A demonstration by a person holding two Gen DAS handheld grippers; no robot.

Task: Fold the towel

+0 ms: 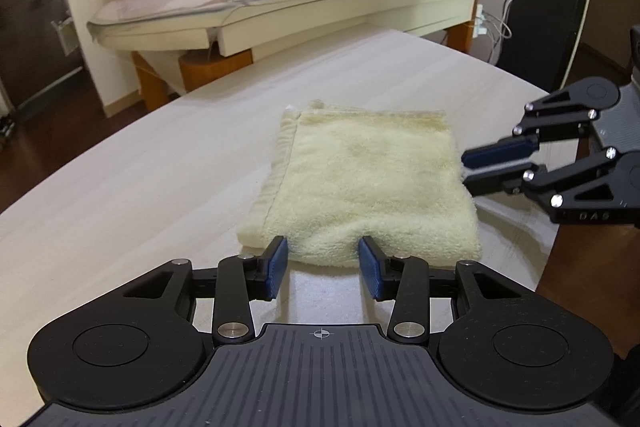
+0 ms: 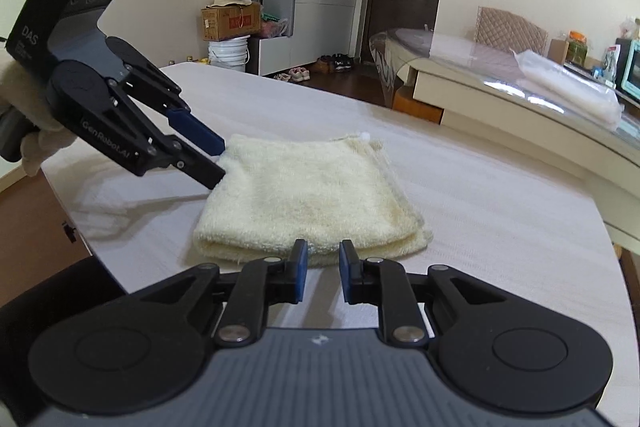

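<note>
My left gripper (image 1: 323, 265) sits at the near fold of the towel (image 1: 360, 183), fingers spread wide, gripping nothing — the cloth bulges slightly between the pads. My right gripper (image 2: 323, 269) is narrower but also parted and empty, just short of the towel's (image 2: 312, 195) edge. The folded towel lies flat on the table (image 1: 120, 187), its long axis running away from my left gripper. Only the right view shows the gloved hand (image 2: 28, 115).
</note>
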